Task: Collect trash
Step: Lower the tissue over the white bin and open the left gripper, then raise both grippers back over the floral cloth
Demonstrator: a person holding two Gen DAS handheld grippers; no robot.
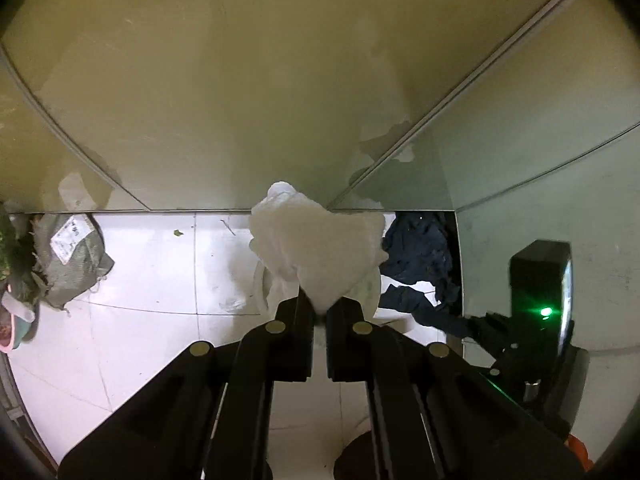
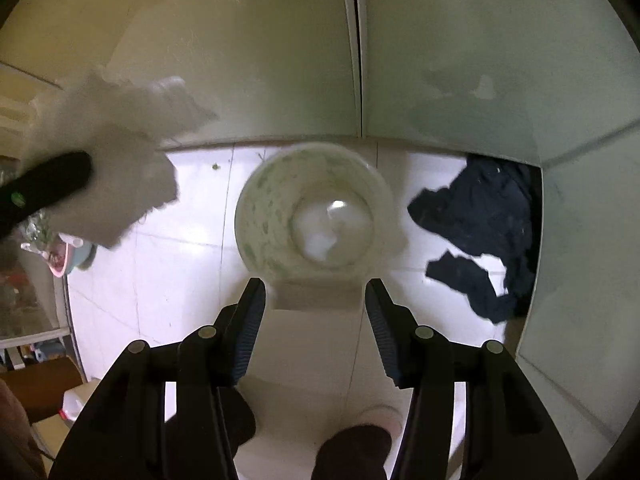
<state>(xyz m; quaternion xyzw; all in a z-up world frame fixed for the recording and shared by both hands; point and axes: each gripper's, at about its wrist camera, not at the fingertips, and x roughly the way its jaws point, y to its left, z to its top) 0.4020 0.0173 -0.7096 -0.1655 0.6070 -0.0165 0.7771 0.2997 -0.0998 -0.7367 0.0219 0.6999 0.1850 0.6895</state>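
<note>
My left gripper (image 1: pixel 320 310) is shut on a crumpled white tissue (image 1: pixel 316 246) and holds it up above the white tiled floor. The same tissue (image 2: pixel 116 160) shows blurred at the left of the right wrist view, with the left gripper's black finger across it. My right gripper (image 2: pixel 316 300) is open and empty, just behind a white paper cup (image 2: pixel 316 212) with green marks inside. The cup stands open-side up on the floor; part of it (image 1: pixel 366 288) shows behind the tissue in the left wrist view.
A dark blue cloth (image 2: pixel 484 232) lies on the floor at the right by the cabinet wall (image 2: pixel 440 60). A grey sack (image 1: pixel 72 260) and a pink-and-teal bowl (image 1: pixel 16 328) sit at the left. A black device with a green light (image 1: pixel 544 300) is at the right.
</note>
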